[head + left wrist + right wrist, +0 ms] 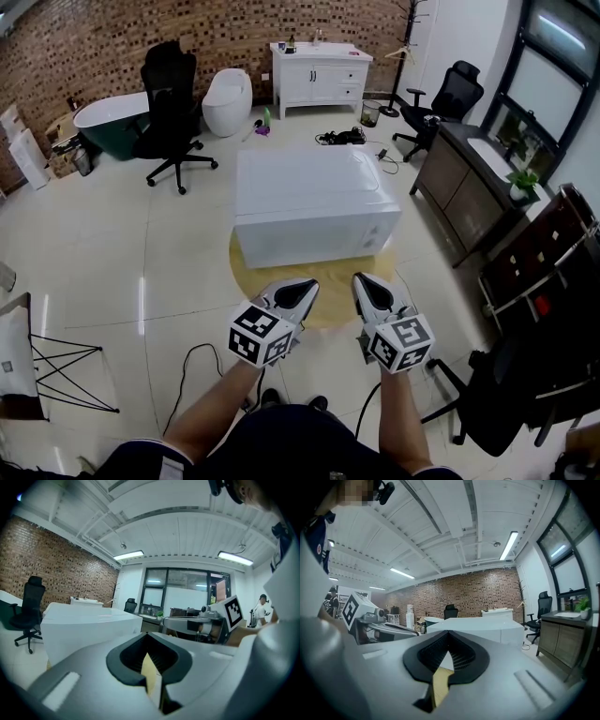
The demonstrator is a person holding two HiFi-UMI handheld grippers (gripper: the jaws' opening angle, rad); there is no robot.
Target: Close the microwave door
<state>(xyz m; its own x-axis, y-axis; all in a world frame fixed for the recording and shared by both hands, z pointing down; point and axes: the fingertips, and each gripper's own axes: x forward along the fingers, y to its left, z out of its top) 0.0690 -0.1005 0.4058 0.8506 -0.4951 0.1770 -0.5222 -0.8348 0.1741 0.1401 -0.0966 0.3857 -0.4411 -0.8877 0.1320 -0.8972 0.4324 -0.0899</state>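
- The left gripper point(302, 286) is hovering at 6 o'clock of the white microwave point(314, 202), jaws pressed together on nothing.
- The right gripper point(363, 281) is hanging at the left gripper's 3 o'clock, jaws also together, empty.

black office chair point(172, 92) beside green bathtub point(101, 116) | white toilet point(228, 99) | white cabinet point(319, 79) at brick wall point(94, 42)

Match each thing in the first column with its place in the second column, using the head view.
Things:
1. microwave
2. bathtub
3. plant

Places:
a. on the dark counter at the right
b. on the round yellow table
c. next to the black chair at the left

Pairs: 1-b, 2-c, 3-a
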